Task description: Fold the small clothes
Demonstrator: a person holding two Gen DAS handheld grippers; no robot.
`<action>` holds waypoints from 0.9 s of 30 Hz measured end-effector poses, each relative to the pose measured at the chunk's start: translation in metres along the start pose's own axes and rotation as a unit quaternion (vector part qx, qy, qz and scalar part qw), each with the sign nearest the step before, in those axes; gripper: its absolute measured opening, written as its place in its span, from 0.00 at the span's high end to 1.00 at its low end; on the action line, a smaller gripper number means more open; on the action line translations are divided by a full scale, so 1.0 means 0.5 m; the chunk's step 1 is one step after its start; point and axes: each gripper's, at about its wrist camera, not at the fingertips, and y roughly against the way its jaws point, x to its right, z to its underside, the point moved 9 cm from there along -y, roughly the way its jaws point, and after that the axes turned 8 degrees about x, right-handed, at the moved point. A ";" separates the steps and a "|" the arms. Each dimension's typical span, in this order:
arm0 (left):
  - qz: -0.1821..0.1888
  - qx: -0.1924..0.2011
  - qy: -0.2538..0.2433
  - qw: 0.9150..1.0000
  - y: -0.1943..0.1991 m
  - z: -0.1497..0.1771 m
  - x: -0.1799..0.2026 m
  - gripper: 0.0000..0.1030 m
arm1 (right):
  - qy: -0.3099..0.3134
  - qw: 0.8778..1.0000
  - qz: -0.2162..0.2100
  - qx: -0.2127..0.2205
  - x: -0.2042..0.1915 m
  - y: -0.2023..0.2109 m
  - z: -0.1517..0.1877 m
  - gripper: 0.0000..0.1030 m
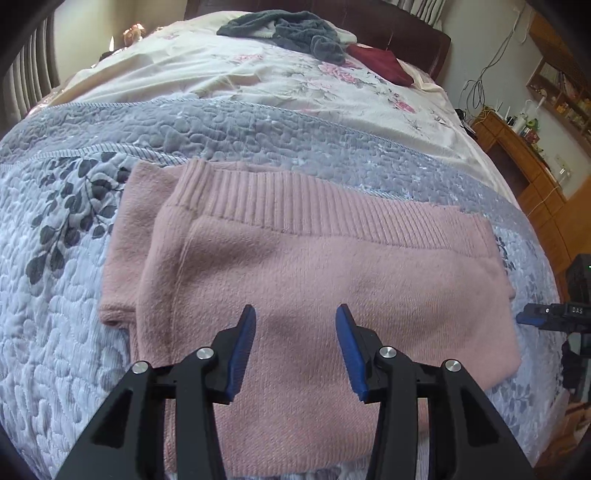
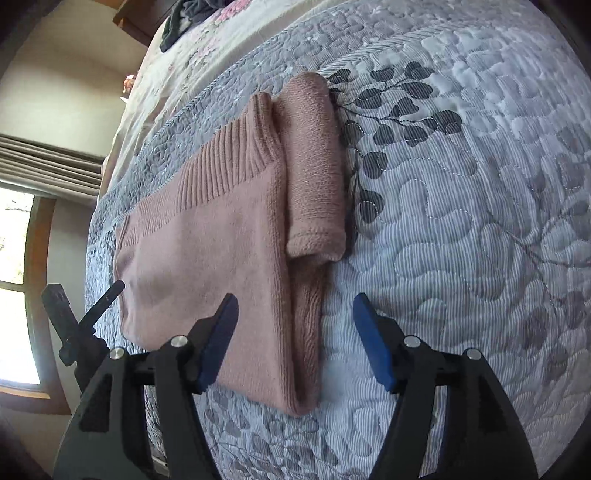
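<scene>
Pink knit sweater lies folded flat on the grey quilt of the bed, filling the centre of the left wrist view. Its ribbed hem runs across the upper edge of the fold. In the right wrist view, a folded sleeve lies along the right side of the body, its cuff pointing toward the lower frame.

Left tongs: open, blue pads spread, hovering above the sweater, gripping nothing. Right tongs: open, empty, positioned over the lower right edge of the sweater.

At the top of the left wrist view, a grey garment and a dark red garment lie on the floral sheet.
</scene>
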 end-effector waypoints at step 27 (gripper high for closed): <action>0.003 -0.012 -0.015 1.000 -0.069 0.005 -0.012 0.56 | -0.044 0.997 -0.046 0.040 -0.006 -0.098 -0.072 0.77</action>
